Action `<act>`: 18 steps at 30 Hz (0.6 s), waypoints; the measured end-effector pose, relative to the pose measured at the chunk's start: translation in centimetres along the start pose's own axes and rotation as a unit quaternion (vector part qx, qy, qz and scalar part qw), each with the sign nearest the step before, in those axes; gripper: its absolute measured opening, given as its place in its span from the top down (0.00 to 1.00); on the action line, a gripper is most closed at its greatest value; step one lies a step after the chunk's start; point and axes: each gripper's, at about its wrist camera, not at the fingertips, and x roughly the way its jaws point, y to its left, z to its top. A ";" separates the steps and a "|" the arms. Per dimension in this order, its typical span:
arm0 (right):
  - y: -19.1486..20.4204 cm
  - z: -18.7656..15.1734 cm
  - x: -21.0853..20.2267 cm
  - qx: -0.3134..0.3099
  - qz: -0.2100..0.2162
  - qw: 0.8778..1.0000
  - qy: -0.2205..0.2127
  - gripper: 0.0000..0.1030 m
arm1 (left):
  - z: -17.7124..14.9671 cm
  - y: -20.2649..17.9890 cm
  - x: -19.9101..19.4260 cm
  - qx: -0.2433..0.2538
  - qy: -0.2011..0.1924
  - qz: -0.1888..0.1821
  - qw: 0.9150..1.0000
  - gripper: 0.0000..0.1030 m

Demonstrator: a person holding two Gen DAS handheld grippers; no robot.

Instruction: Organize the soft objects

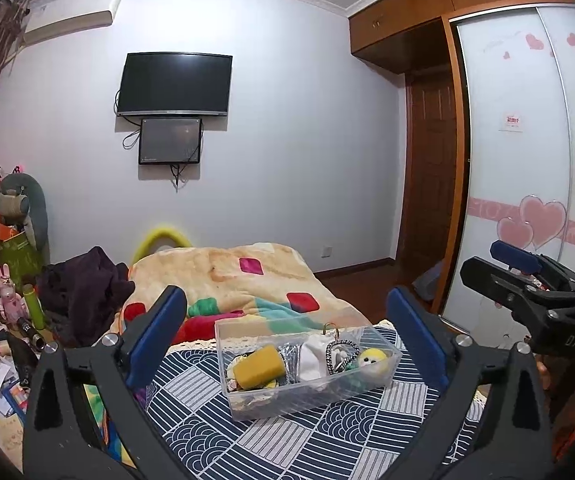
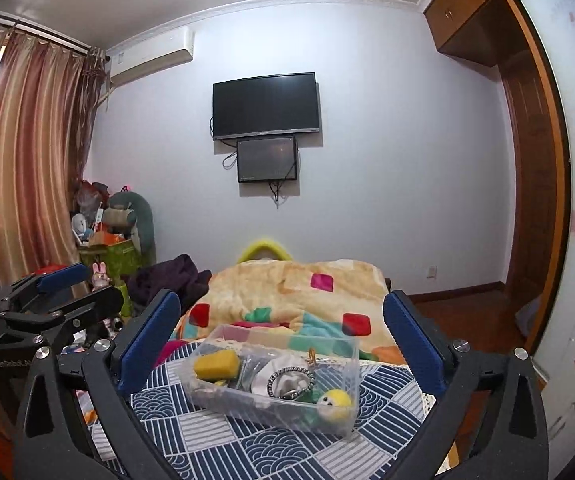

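Ahead of both grippers' spread, empty jaws: clear box (image 1: 307, 364) of soft objects (on patterned cloth (image 1: 327, 436)).

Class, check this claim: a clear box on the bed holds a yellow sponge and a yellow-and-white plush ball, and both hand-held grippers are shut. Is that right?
Not quite. Both the left hand-held gripper and the right hand-held gripper are open, as each wrist view shows. The rest stands: the clear box on the bed holds the sponge and the plush ball.
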 end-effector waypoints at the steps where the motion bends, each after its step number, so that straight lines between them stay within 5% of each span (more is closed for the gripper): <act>1: 0.0 0.0 0.0 0.001 0.000 1.000 0.000 0.01 | 0.0 0.0 -0.1 0.000 0.000 0.000 1.000 0.01; 18: -0.6 0.1 -0.1 0.014 0.006 1.000 0.004 0.00 | 0.1 -0.1 -0.2 0.001 0.001 -0.004 1.000 0.01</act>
